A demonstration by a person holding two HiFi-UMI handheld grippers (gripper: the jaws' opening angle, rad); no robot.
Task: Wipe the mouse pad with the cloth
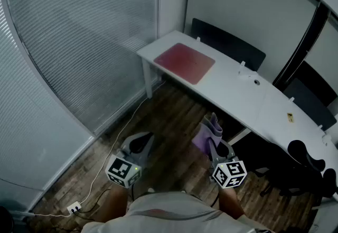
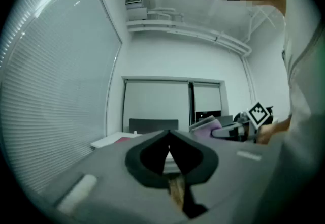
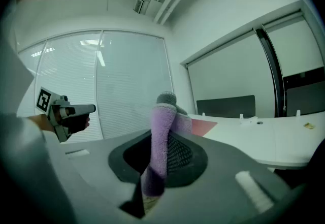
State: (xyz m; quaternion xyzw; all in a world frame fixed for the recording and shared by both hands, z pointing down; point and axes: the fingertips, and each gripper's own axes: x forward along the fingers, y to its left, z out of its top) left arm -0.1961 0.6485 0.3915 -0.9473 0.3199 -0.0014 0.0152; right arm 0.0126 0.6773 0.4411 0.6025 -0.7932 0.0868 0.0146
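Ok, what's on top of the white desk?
A red mouse pad lies flat near one end of the desk; small items farther along are too small to identify. Whatever is under the pad is covered.

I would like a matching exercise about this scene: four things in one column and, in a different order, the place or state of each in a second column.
Column A
1. cloth
2. mouse pad
3. left claw
4. dark chair

Column B
a. lies flat on the white table
b. shut, with nothing in it
c. clamped in the right claw
d. stands behind the white table

Pairs: 1-c, 2-a, 3-b, 4-d
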